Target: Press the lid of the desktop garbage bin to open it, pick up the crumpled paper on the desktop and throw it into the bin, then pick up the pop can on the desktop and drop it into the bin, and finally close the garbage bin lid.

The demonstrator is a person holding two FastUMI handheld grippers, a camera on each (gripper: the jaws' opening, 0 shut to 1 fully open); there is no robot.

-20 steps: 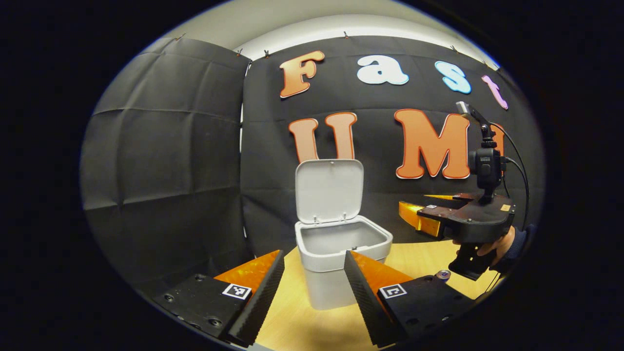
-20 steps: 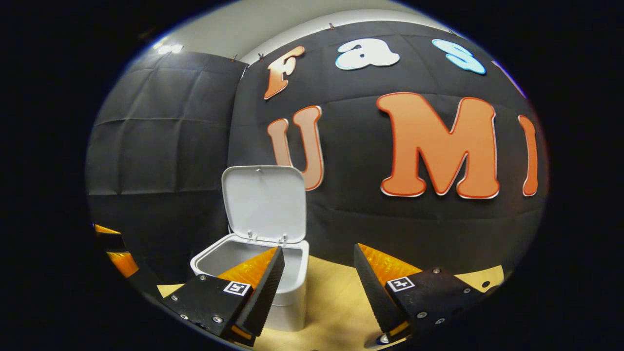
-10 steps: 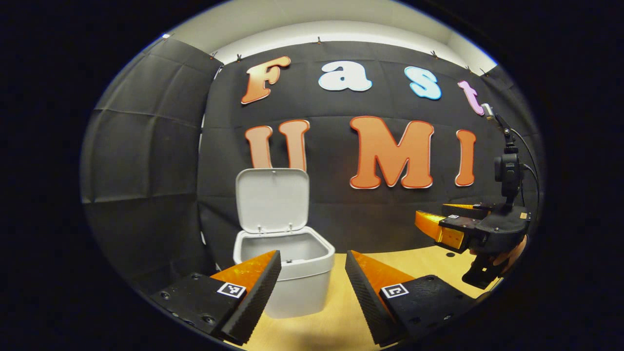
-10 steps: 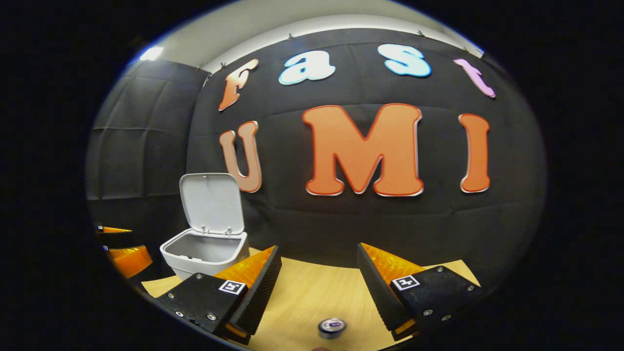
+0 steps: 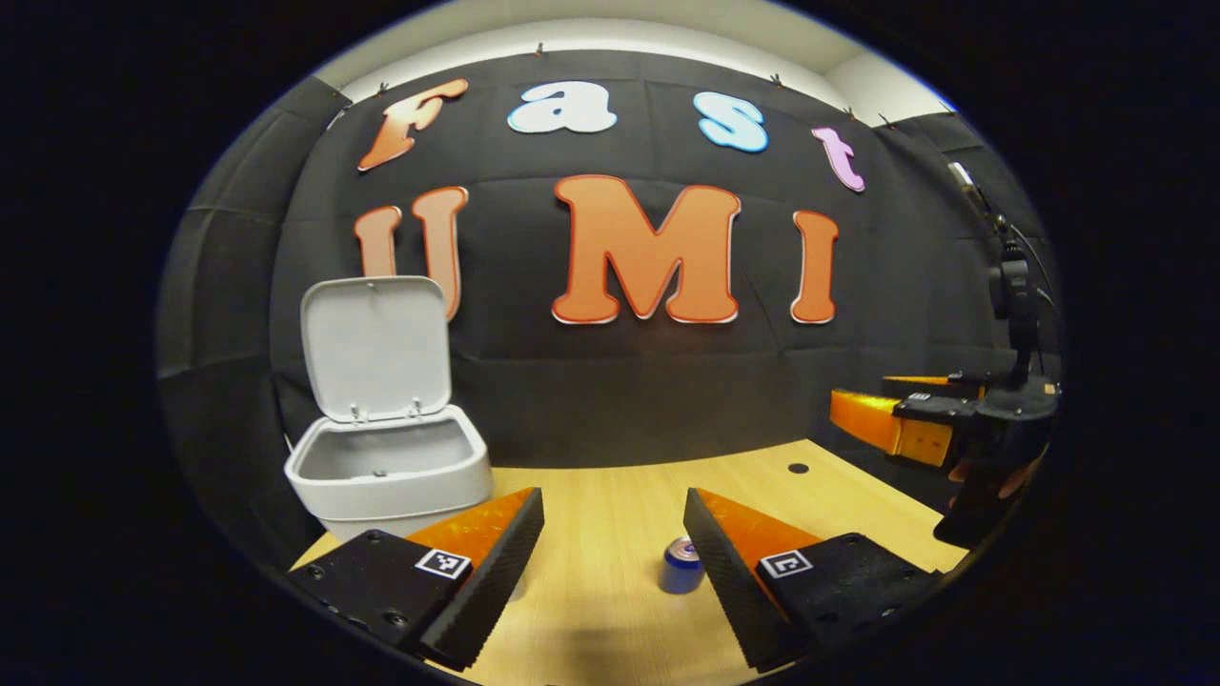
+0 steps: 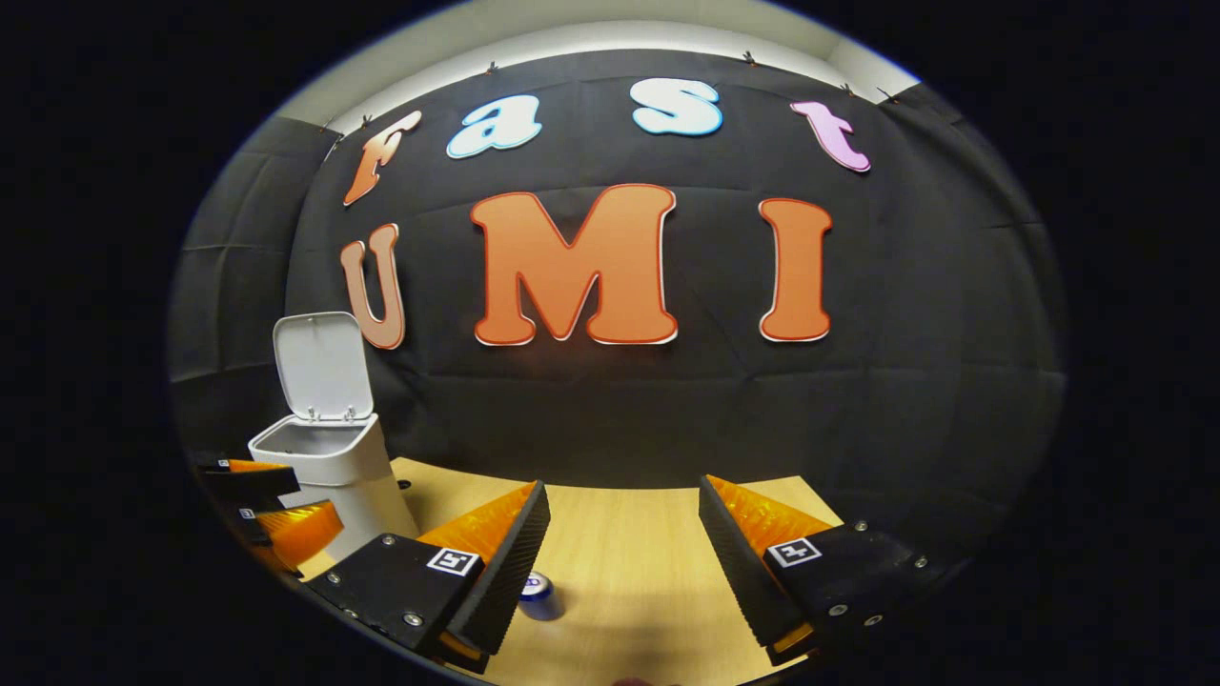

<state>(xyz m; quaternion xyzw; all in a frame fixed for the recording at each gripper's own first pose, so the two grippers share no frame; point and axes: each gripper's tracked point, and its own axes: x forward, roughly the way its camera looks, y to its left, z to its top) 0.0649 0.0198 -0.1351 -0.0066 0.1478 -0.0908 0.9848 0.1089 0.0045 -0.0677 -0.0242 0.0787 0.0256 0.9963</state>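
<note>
Standing bin: garbage bin (image 5: 391, 476) at the bench's (image 5: 610, 495) left edge, lid (image 5: 374, 348) upright.
Left gripper (image 5: 610, 548): fingers wide apart, empty; nearer.
Can: pop can (image 5: 680, 564) upright, touching its right finger.
Right gripper (image 6: 620, 538): spread, empty.

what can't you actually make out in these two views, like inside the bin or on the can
- Bin bottom: the front wall hides it in the left gripper view, so any paper inside cannot be confirmed.
- Pop can: the left gripper's finger cuts off its right side; its label is too small.
- Pop can in the right gripper view: partly behind a finger of the right gripper.
</note>
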